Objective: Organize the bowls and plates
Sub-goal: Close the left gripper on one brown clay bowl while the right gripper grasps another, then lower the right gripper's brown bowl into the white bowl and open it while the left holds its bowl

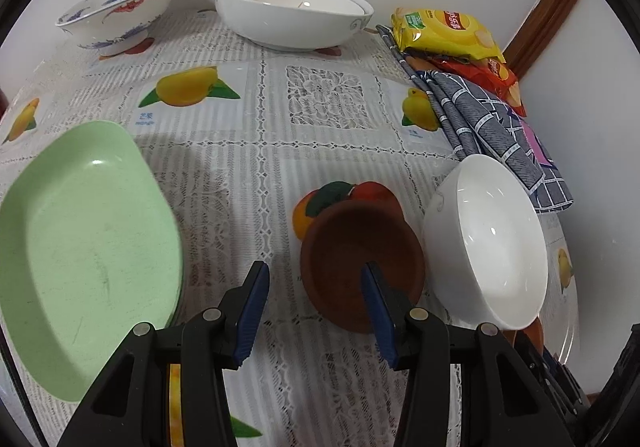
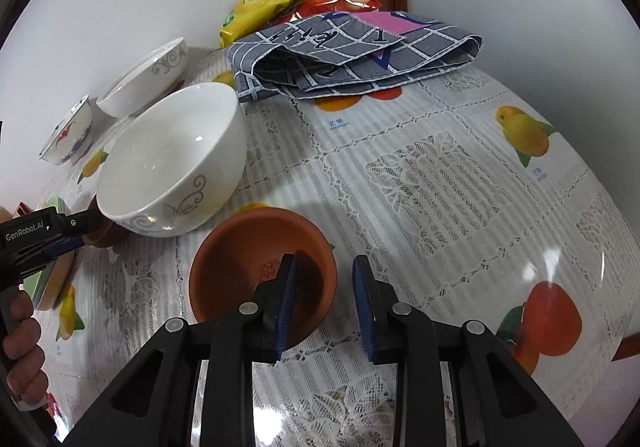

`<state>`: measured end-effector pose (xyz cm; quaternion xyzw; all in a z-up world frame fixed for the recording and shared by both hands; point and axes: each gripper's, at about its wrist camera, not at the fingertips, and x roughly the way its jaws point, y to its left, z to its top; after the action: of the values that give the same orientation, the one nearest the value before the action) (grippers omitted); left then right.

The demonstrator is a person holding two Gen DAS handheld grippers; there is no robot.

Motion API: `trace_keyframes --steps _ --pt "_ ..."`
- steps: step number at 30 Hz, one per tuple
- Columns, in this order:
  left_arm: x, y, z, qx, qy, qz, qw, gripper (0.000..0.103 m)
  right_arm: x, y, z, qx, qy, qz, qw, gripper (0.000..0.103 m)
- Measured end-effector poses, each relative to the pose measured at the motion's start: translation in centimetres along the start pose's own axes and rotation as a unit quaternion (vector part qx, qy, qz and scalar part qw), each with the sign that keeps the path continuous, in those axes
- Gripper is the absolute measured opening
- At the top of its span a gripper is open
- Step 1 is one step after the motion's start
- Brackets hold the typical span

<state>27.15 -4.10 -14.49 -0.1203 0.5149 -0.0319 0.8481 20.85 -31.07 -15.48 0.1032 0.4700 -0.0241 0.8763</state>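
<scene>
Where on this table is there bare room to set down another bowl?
Mid-table, between the green plate, the big white bowl by the wall and the grey cloth. Also right of the terracotta dish. It is crowded around the white bowl.

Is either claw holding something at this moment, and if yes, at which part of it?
Nothing is held. Both the left claw and the right claw are open, each straddling the rim of a brown clay dish, not yet closed on it.

Left claw (image 1: 316, 289) and right claw (image 2: 326, 289) agape.
</scene>
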Motion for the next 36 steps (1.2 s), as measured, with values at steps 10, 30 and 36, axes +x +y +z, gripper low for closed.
trace_keyframes --steps 10,30,36 --pt "1.4 -0.9 0.4 0.011 0.007 0.013 0.9998 0.026 0.3 0.0 0.4 0.009 -0.005 0.013 1.000 0.017" --pt "-2.6 -0.1 -0.7 0.013 0.000 -0.029 0.9995 0.009 -2.5 0.8 0.0 0.027 -0.024 0.025 0.999 0.010" --pt "-5.6 -0.3 -0.1 0.024 -0.014 -0.028 0.9992 0.009 -5.1 1.3 0.4 0.032 -0.040 0.038 0.998 0.010"
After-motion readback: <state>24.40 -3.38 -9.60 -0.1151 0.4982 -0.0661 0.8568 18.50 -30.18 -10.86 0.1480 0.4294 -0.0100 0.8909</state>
